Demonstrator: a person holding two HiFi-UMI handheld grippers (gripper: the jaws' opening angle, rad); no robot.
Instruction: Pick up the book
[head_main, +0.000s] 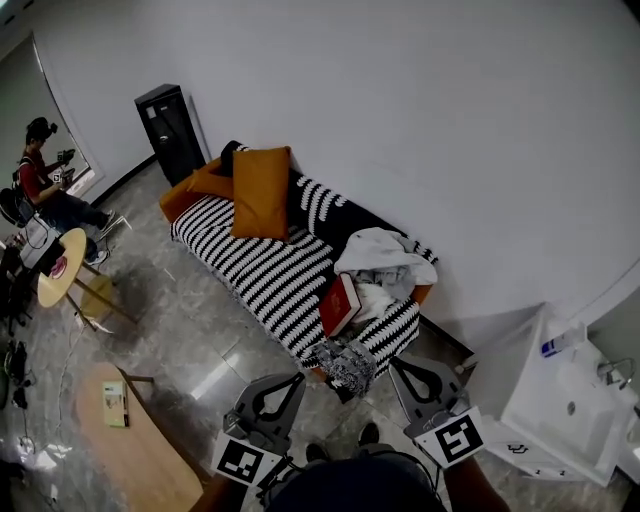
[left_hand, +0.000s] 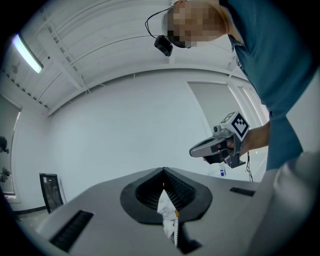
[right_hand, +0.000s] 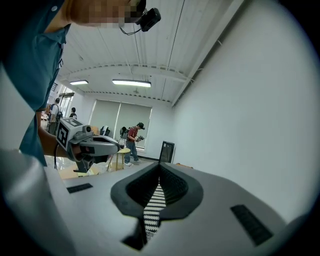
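Both handheld tongs hover just short of the sofa's (head_main: 262, 268) near end, with open grey floor (head_main: 190, 335) between them and its front edge. The left gripper (head_main: 292, 382) and the right gripper (head_main: 397, 364) each have their jaws pressed together and carry nothing. Through the slit between each pair only the sofa shows beyond.

The red book (head_main: 340, 304) lies on the striped seat towards the sofa's near end, touching a heap of white clothes (head_main: 386, 262) on the wall side. Its cover lettering is too small to read.

The sofa's back runs along the white wall (head_main: 420, 110), which closes that side off. Beyond its far end stands a black cabinet (head_main: 170, 130). A low wooden table (head_main: 140, 455), cut off by the frame, sits across the floor from the sofa's front, leaving a broad lane. Right of the near end, a white basin unit (head_main: 555, 400) narrows the room.

An orange cushion (head_main: 261, 192) hides part of the backrest, and a patterned cloth (head_main: 350, 366) drapes over the near corner, hiding its edge. A seated person (head_main: 45, 190) beside a round table (head_main: 58, 272), well past the sofa's far end, is small and hard to make out.
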